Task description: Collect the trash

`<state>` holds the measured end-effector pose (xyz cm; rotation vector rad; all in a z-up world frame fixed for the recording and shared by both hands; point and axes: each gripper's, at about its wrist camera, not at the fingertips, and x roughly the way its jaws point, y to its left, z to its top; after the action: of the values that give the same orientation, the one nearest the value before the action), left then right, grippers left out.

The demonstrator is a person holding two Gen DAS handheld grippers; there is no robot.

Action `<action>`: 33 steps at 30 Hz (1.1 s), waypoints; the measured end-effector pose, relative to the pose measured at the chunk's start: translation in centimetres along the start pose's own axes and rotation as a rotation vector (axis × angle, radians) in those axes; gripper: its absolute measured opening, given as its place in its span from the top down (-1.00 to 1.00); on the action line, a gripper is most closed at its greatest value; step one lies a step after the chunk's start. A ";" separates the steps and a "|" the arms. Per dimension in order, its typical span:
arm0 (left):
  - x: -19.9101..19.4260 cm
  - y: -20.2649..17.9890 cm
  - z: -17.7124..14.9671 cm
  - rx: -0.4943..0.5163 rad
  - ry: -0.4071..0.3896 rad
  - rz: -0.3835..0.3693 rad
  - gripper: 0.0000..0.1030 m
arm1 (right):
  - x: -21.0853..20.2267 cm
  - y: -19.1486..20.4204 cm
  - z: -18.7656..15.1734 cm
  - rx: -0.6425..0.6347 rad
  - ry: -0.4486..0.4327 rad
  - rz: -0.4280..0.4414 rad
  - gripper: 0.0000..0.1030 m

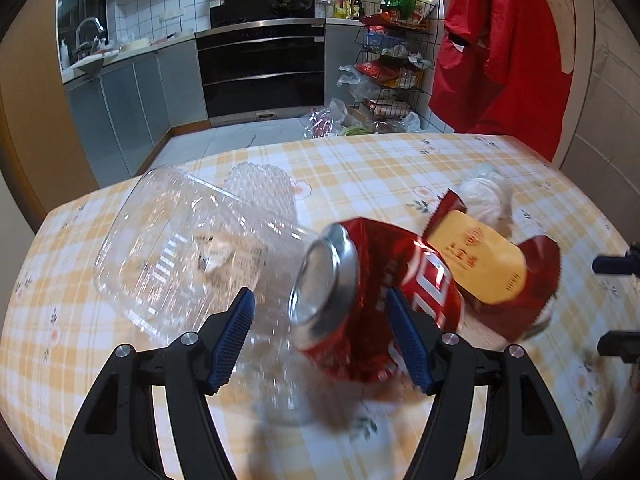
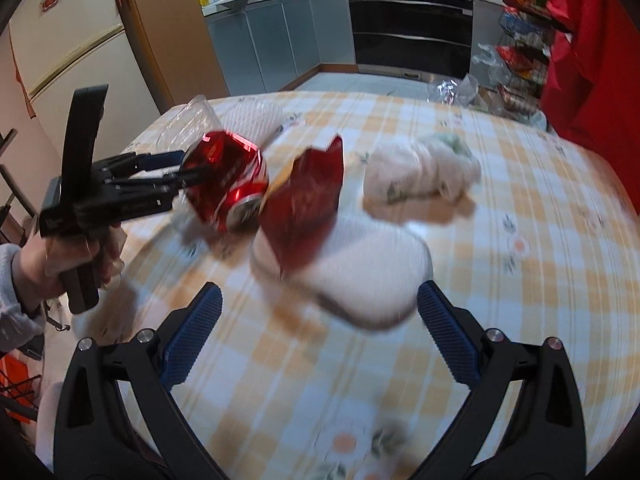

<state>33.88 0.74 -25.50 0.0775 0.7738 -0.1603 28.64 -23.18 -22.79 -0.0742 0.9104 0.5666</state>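
Observation:
A dented red soda can lies tilted on the checked tablecloth, between the fingers of my left gripper. The right pad is against the can; a gap shows at the left pad, so the jaws are open. In the right wrist view the same can sits at the left gripper's tips. A red and yellow snack wrapper lies just right of the can. My right gripper is open over a white rounded box, on which the wrapper rests. Further back lies a crumpled white bag.
A clear plastic clamshell container lies left of the can, close to the left finger. A person's hand holds the left gripper at the table's left edge. Behind the table are kitchen cabinets, an oven, a wire rack and red cloth.

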 end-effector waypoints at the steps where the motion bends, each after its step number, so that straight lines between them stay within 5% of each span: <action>1: 0.3 -0.2 0.1 0.010 -0.003 0.010 -0.04 | 0.3 0.1 0.4 -0.011 -0.005 -0.003 -0.87; 4: 0.3 -0.2 0.1 0.021 -0.003 0.035 0.62 | 1.9 0.2 1.6 -0.034 -0.015 0.002 -0.87; 13: -5.3 0.0 -0.7 0.021 -0.079 -0.012 0.63 | 7.1 2.4 4.5 -0.085 0.021 0.016 -0.76; 16: -7.7 0.2 -0.9 0.005 -0.104 -0.018 0.63 | 8.3 2.9 5.2 -0.082 0.061 0.028 -0.30; 17: -8.7 0.4 -1.0 -0.003 -0.115 -0.019 0.63 | 8.3 3.0 5.3 -0.082 0.068 0.019 0.00; 33: -19.8 -1.2 -4.2 -0.077 -0.168 -0.034 0.63 | -2.0 6.1 2.3 -0.091 -0.031 0.023 0.09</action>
<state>16.84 2.35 -14.66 -0.0219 0.6132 -0.1665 26.29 -18.22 -18.77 -0.1365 0.8563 0.6289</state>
